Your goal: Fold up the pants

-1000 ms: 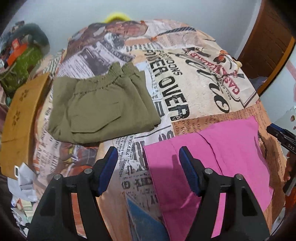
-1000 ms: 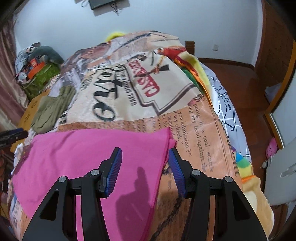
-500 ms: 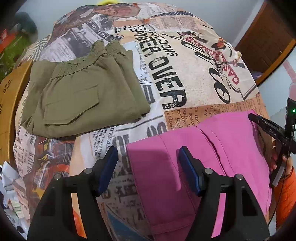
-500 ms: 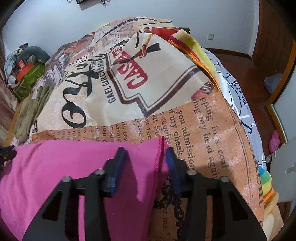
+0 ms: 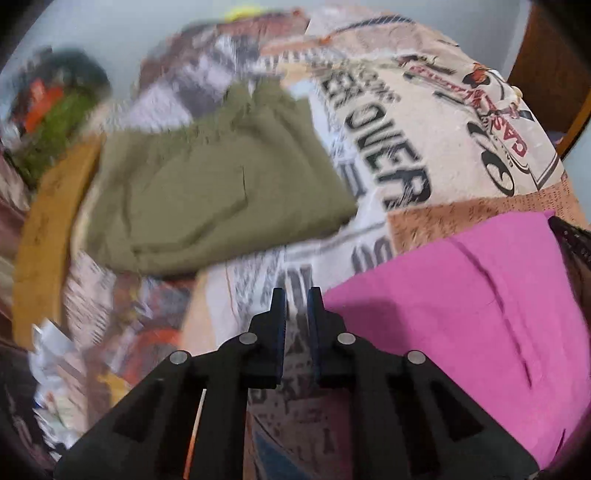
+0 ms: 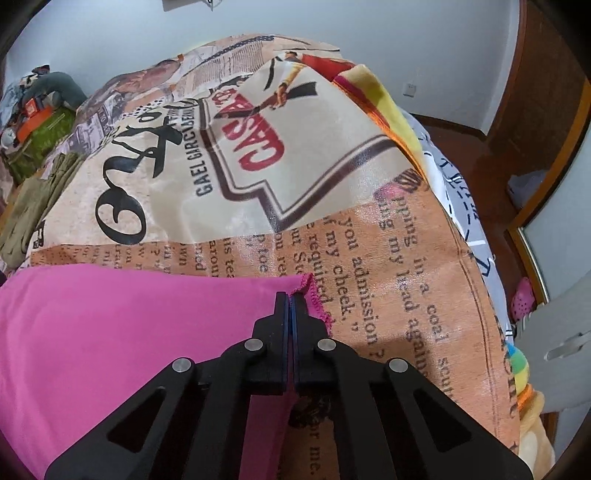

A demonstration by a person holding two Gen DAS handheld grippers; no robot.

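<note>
Left wrist view is blurred; the left tongs point(image 5: 295, 295) point down at the bed's newspaper-print blanket point(image 5: 424, 122), their blue-padded jaws drawn narrow with a slim gap left between them; only the printed blanket shows through that gap, and the pink pants point(image 5: 461, 306) begin just to the right of the right-hand jaw, so nothing appears to be held there; the pink pants lie flat on the blanket at the right of this view, with a long seam or crease running down the cloth; a folded olive-green garment point(image 5: 221, 184) lies further up the bed at the left, well apart from the pink cloth; a tan wooden board point(image 5: 48, 236) stands along the bed's left edge, and a heap of dark, green and orange things point(image 5: 55, 114) lies beyond it, too blurred to name; right wrist view shows the right tongs point(image 6: 290, 301) fully together on the pink pants point(image 6: 129, 332), pinching the cloth just inside its near stitched corner, whose serged hem curls up beside the right-hand jaw; the pants spread to the left across the blanket point(image 6: 388, 258); the olive-green garment point(image 6: 33, 206) shows at the far left edge; wooden flooring point(image 6: 461, 140) and a white wall point(image 6: 332, 33) lie beyond the bed
</note>
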